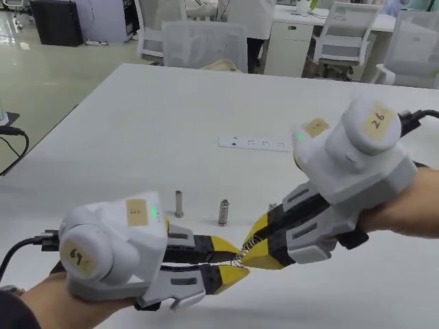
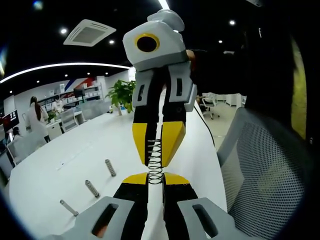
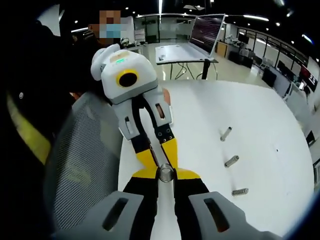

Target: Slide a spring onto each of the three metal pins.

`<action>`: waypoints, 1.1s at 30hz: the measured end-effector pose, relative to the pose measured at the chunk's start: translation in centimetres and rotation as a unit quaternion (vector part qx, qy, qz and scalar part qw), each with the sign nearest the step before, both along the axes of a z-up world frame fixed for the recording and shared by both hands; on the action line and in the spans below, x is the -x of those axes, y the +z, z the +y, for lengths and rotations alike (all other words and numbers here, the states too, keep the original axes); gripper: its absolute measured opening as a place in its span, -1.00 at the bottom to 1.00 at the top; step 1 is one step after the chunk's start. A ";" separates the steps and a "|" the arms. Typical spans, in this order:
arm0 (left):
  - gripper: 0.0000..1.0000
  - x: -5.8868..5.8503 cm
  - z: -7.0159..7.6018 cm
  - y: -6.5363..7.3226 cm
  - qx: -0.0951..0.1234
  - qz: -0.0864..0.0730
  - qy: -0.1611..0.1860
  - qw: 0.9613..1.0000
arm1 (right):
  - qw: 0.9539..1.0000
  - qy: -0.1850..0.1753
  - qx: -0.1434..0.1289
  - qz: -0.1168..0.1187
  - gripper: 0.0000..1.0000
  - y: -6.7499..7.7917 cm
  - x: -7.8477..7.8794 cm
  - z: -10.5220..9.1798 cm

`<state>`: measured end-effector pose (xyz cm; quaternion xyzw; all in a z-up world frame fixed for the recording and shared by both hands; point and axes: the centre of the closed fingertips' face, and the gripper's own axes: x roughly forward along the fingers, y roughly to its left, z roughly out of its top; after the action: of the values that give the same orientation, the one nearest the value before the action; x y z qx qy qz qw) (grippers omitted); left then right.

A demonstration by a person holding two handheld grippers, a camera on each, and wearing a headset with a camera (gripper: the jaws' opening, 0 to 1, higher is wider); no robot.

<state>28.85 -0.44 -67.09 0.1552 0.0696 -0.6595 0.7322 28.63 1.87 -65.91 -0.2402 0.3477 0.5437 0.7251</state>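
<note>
A short metal spring (image 1: 241, 253) hangs above the table's near edge, held between both grippers. My left gripper (image 1: 239, 264) comes from the lower left and is shut on one end of the spring (image 2: 156, 159). My right gripper (image 1: 250, 251) reaches in from the right, shut on the other end (image 3: 166, 173). On the white table stand the pins: a bare pin (image 1: 179, 203) on the left and a pin wearing a spring (image 1: 223, 212) beside it. The third pin (image 3: 240, 191), nearest my right gripper, also seems to carry a spring.
A white power strip (image 1: 255, 143) lies farther back on the table (image 1: 137, 123). Office chairs (image 1: 204, 42) stand along the far edge. A grey mesh chair (image 2: 260, 165) is close beside the grippers.
</note>
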 end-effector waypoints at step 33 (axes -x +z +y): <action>-0.94 -1.1 0.6 -0.8 -0.001 0.023 0.030 0.999 | 0.984 0.105 0.144 0.010 -0.84 -1.1 -0.9 1.3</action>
<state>29.98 0.18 -67.94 0.1384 0.0920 -0.6404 0.7498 29.48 3.13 -66.97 -0.3717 0.4021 0.5639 0.6182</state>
